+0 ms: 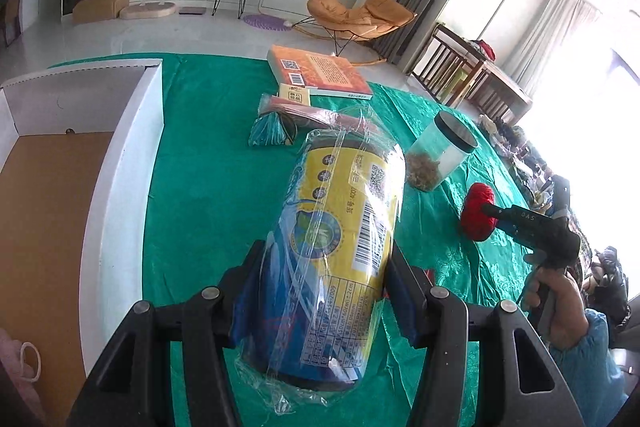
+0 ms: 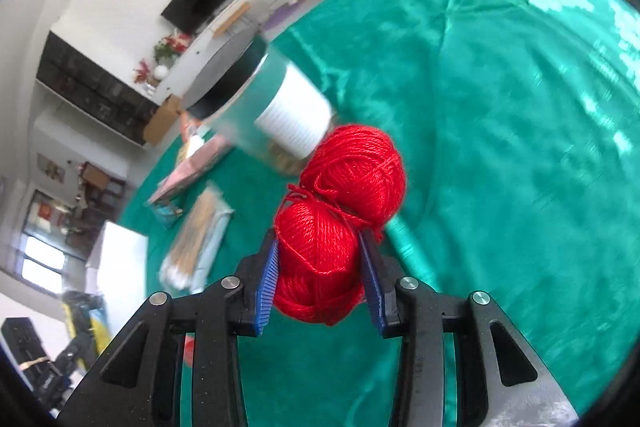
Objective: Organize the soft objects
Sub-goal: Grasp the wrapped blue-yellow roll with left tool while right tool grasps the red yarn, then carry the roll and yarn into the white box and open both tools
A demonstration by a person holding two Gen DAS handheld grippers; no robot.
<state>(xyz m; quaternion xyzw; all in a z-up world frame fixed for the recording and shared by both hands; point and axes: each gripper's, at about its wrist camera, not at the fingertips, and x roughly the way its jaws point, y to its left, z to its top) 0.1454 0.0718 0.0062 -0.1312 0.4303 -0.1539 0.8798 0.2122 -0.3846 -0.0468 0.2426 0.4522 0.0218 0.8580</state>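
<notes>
**Soft goods held in both grippers above the green table**

Soft things are gripped on each side. The green tablecloth (image 1: 208, 163) fills both views. At the left edge of the left wrist view stands an open white box (image 1: 132, 155) with a bare brown cardboard floor. In the lower centre, the left gripper (image 1: 320, 291) is clamped on a plastic-wrapped roll (image 1: 332, 239) with a yellow and blue label carrying barcodes, a QR code and small print too fine to read.

Upper centre lies an orange book (image 1: 320, 69) with a QR code and barcode on its cover. Right of centre sits a clear jar (image 1: 440, 151) with a black lid and some brownish stuff at its bottom.

In the right wrist view, the right gripper (image 2: 320, 267) pinches a red yarn ball (image 2: 320, 259) between its blue pads (image 2: 266, 279), with a second red ball (image 2: 360, 175) attached above it. A bare hand (image 1: 560, 303) with a blue sleeve grips the handle at the right edge of the left view, the tool angled down at the table.
</notes>
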